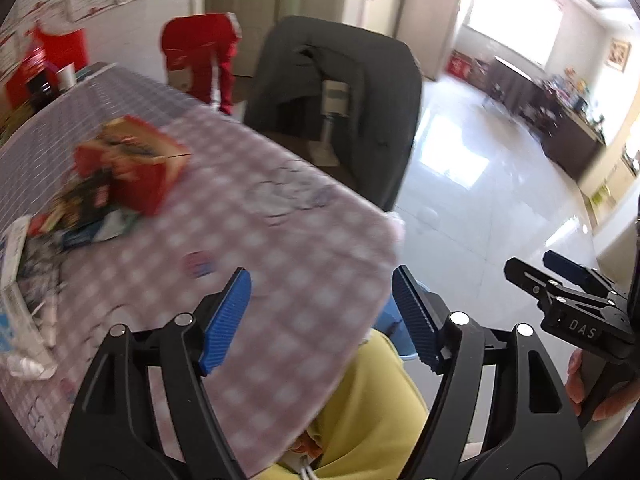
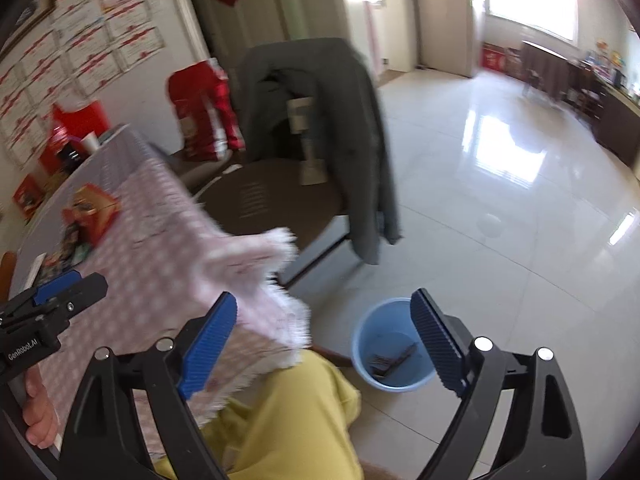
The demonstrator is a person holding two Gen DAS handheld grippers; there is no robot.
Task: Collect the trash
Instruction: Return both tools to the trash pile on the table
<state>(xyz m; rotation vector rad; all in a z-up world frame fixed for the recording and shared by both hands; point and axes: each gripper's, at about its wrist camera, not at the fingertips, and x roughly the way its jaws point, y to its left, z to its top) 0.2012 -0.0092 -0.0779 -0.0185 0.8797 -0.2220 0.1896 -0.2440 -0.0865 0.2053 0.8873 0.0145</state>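
Trash [image 1: 80,200], blurred, perhaps one red box [image 1: 136,164]; one blue bin [image 2: 394,346].

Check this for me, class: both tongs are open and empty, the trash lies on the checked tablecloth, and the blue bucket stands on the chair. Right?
One mistake: the blue bucket stands on the floor beside the table, not on the chair, as the right wrist view shows. The left tongs and right tongs are open and empty, and the trash lies on the checked tablecloth.

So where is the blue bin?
In the right wrist view, the bin stands on the floor, lower middle, beside the table corner and the chair.
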